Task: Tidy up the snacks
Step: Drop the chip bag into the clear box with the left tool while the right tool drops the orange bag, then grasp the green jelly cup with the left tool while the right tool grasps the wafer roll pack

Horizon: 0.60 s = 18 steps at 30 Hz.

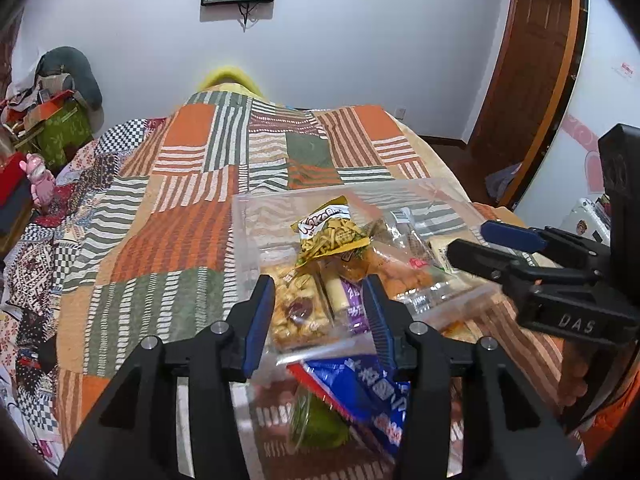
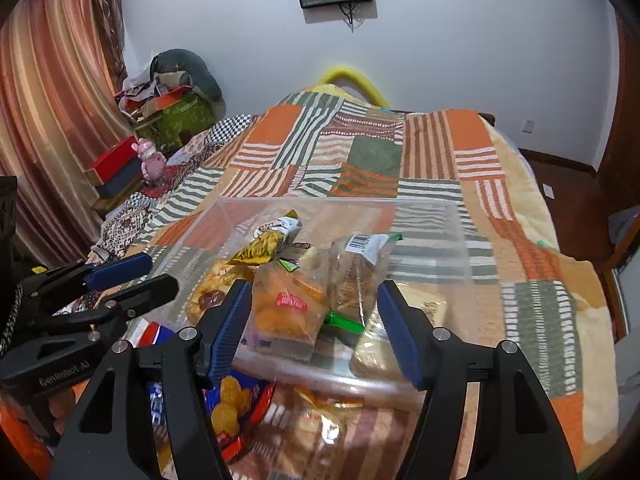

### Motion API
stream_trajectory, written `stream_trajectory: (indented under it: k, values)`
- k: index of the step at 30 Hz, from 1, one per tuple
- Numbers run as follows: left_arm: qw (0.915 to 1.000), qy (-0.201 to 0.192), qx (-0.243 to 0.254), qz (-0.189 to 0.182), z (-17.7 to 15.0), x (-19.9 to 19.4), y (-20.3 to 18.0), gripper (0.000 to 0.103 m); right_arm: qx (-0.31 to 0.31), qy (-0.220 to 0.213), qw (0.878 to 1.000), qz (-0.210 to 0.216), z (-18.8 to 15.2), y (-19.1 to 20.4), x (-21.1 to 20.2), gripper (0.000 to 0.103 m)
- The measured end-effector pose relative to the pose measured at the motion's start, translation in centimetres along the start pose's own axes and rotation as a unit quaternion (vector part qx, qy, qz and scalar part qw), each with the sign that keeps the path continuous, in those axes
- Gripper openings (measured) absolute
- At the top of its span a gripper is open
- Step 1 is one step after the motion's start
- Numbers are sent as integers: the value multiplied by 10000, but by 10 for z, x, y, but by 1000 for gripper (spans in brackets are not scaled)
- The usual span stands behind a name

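A clear plastic bin (image 1: 248,232) sits on the patchwork bed, also in the right wrist view (image 2: 460,240). It holds several snack packs: a yellow chips bag (image 1: 332,236) (image 2: 268,240), a nut brittle pack (image 1: 300,312), orange pastries (image 2: 288,304) and a barcoded bread bag (image 2: 356,276). A blue snack bag (image 1: 368,392) (image 2: 236,400) lies in front of the bin. My left gripper (image 1: 320,312) is open over the bin's near side. My right gripper (image 2: 316,320) is open above the pastries, and shows at the right of the left wrist view (image 1: 472,244).
The striped orange and green quilt (image 1: 180,208) covers the bed. A pink toy (image 2: 150,160) and red boxes (image 2: 116,164) stand at the left bedside by a curtain (image 2: 48,100). A wooden door (image 1: 528,60) is at the right.
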<state>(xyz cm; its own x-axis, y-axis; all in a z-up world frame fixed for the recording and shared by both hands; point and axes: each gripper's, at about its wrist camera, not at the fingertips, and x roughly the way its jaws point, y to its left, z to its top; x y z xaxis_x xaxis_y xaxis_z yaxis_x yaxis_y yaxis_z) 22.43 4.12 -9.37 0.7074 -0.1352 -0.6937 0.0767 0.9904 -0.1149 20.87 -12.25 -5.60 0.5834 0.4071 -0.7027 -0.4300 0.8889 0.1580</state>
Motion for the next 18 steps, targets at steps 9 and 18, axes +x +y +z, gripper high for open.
stream_trajectory:
  k: [9,18]
  values:
    - [9998,23,2,179,-28,-35,13,53,-7,-7,10000,-37,-20,-6,-28,63]
    - [9987,419,-210,208,-68,-36,31,53,184,377,9991,29,-57,-10,-23,64]
